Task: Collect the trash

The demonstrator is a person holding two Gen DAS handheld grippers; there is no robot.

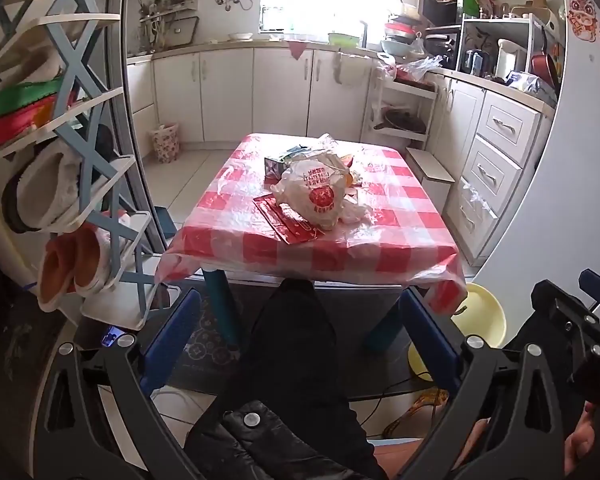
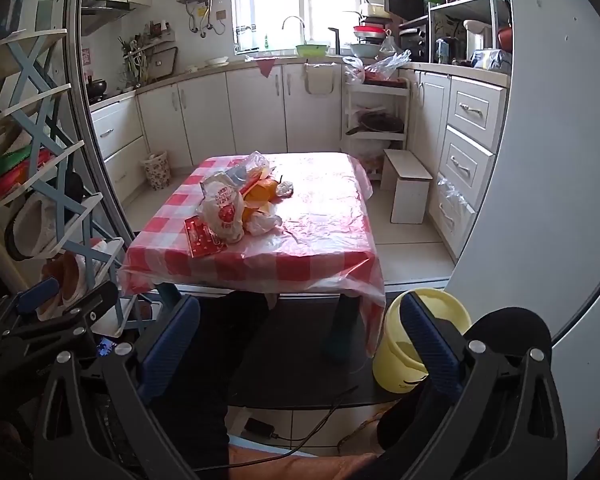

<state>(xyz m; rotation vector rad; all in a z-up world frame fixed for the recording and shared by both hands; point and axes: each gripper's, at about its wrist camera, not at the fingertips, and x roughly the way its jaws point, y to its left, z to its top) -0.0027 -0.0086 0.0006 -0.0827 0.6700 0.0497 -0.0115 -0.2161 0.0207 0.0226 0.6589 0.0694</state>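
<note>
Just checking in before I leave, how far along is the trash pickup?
Nothing looks collected yet. Both the left gripper and right gripper are open and empty, short of the table. The white plastic bag, red packet and other wrappers remain there; yellow bin waits.

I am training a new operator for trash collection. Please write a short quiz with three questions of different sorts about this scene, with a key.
1. True or false: the left gripper holds the white bag.
2. Where is the yellow bucket? A. on the table B. on the floor by the table's near right corner C. on the counter
3. Fill in: the red packet lies partly under the white ____.

Key: 1. false, both the left and the right gripper are open and empty; 2. B; 3. bag.
</note>
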